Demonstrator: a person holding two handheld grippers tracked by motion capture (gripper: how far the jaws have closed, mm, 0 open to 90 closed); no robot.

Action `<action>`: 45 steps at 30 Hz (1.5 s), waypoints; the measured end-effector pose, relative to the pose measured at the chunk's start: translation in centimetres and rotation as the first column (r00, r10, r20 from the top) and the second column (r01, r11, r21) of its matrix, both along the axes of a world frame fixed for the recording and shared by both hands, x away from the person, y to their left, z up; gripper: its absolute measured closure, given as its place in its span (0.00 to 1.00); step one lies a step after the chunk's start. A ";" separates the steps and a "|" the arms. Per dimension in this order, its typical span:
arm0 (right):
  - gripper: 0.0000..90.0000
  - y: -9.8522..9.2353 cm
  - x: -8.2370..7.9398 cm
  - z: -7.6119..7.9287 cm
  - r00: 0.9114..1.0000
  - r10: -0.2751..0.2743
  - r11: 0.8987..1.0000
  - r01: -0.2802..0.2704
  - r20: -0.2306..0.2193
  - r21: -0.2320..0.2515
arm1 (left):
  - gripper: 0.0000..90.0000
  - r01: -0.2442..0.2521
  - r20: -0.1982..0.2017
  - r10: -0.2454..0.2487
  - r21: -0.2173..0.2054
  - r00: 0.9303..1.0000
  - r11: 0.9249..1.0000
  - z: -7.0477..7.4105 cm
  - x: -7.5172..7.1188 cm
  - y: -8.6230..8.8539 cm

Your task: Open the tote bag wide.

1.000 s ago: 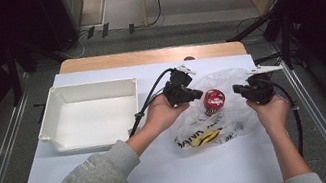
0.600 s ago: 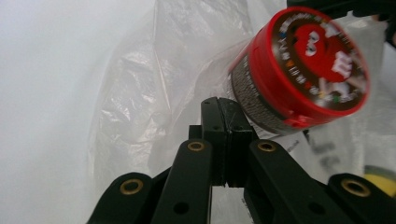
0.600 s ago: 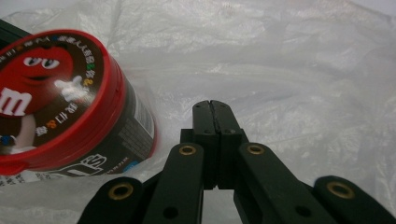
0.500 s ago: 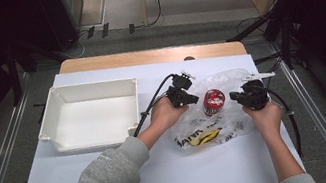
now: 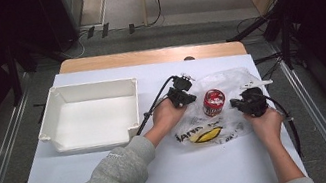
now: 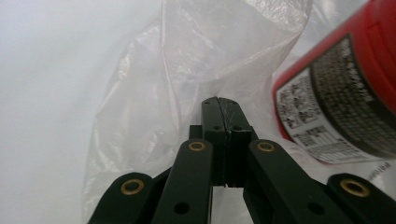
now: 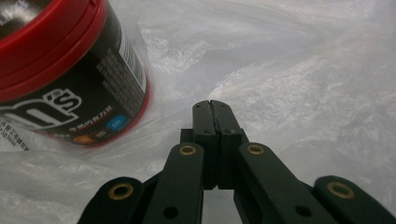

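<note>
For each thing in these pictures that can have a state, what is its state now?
Left gripper: jaws shut, thin film of the bag pinched between the tips.
Right gripper: jaws shut, tips at the bag; a grip cannot be told.
Plastic bag: crumpled, lying flat on the table.
Red can: upright, lid on, in the bag.
Yellow item: lying in the bag.
White tray: empty.

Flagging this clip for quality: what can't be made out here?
- Whether the shut left gripper pinches the plastic bag: left gripper view, film too faint.
- The red can's top: right gripper view, cut by the edge.
- The bag's yellow print: high view, too small.
</note>
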State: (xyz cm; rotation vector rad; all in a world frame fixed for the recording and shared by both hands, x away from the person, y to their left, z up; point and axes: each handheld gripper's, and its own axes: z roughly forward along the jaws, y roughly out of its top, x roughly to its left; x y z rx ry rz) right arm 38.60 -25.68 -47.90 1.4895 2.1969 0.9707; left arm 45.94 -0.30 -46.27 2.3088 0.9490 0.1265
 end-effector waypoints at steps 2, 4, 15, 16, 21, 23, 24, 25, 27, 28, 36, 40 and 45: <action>1.00 -0.2 -0.4 0.0 1.000 -0.008 1.000 0.008 0.001 0.003 | 1.00 -0.006 0.011 0.006 0.010 1.000 1.000 0.0 0.1 0.1; 1.00 -0.6 -0.7 0.0 1.000 -0.012 1.000 0.012 -0.001 0.005 | 1.00 -0.017 0.022 0.016 0.019 1.000 1.000 0.1 0.2 0.3; 1.00 -3.1 -1.7 -0.1 0.998 -0.070 0.997 0.070 0.000 0.008 | 1.00 -0.068 0.031 0.067 0.032 0.997 0.997 0.2 0.9 1.2; 1.00 -3.4 -1.7 -0.2 0.997 -0.074 0.997 0.074 0.003 0.009 | 1.00 -0.069 0.032 0.068 0.034 0.997 0.997 0.2 0.9 1.2; 1.00 -4.4 -2.0 -0.3 0.996 -0.089 0.996 0.089 0.007 0.018 | 1.00 -0.079 0.041 0.077 0.043 0.996 0.996 0.2 1.1 1.6; 1.00 -4.5 -2.0 -0.3 0.996 -0.091 0.996 0.091 0.007 0.021 | 1.00 -0.088 0.039 0.086 0.037 0.996 0.995 0.2 1.2 1.7; 1.00 -4.6 -2.1 -0.3 0.996 -0.087 0.996 0.087 0.008 0.019 | 1.00 -0.087 0.038 0.086 0.038 0.996 0.995 0.2 1.2 1.7; 1.00 -4.7 -2.1 -0.3 0.996 -0.093 0.996 0.093 0.010 0.016 | 1.00 -0.091 0.038 0.089 0.039 0.995 0.995 0.2 1.2 1.8; 1.00 -4.9 -2.2 -0.3 0.995 -0.094 0.996 0.094 0.013 0.011 | 1.00 -0.095 0.031 0.094 0.031 0.995 0.995 0.2 1.3 1.9; 1.00 -5.1 -2.3 -0.3 0.995 -0.100 0.995 0.100 0.014 0.009 | 1.00 -0.096 0.032 0.095 0.030 0.995 0.995 0.2 1.3 2.0; 1.00 -6.0 -2.8 -0.4 0.993 -0.117 0.993 0.117 0.019 0.017 | 1.00 -0.117 0.049 0.117 0.007 0.992 0.993 0.0 1.1 2.2; 1.00 -6.1 -2.8 -0.4 0.993 -0.117 0.993 0.117 0.025 0.006 | 1.00 -0.131 0.076 0.129 0.009 0.989 0.991 -0.1 0.9 2.2; 1.00 -6.5 -2.8 -0.5 0.991 -0.134 0.991 0.134 0.021 0.015 | 1.00 -0.142 0.088 0.139 0.020 0.986 0.990 -0.1 0.9 2.3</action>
